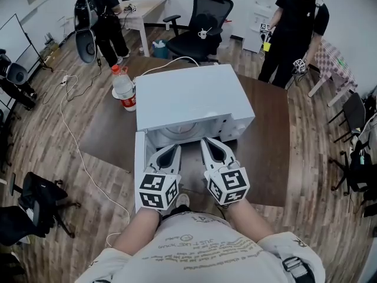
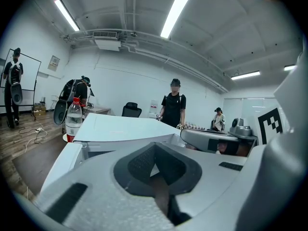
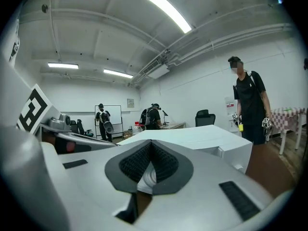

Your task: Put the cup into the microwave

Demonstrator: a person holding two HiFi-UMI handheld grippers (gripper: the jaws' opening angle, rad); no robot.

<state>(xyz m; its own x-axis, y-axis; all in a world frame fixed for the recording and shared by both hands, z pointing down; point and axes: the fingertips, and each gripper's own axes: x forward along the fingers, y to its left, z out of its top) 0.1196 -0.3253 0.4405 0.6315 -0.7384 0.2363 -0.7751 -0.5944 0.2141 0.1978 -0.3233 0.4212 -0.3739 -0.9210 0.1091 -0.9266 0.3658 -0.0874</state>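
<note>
Jaws stood together, empty, on left gripper [image 1: 175, 149] and right gripper [image 1: 206, 141] at the microwave's [image 1: 188, 99] open mouth, door [image 1: 139, 170] swung left. Something white and ribbed, maybe the cup [image 3: 147, 178], lay just beyond the right tips.

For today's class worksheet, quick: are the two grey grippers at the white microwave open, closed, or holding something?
Left grey gripper: closed, holding nothing.
Right grey gripper: closed, holding nothing.

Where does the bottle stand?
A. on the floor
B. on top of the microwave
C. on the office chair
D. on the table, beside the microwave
D: the bottle stands on the table, just left of the microwave in the head view.
</note>
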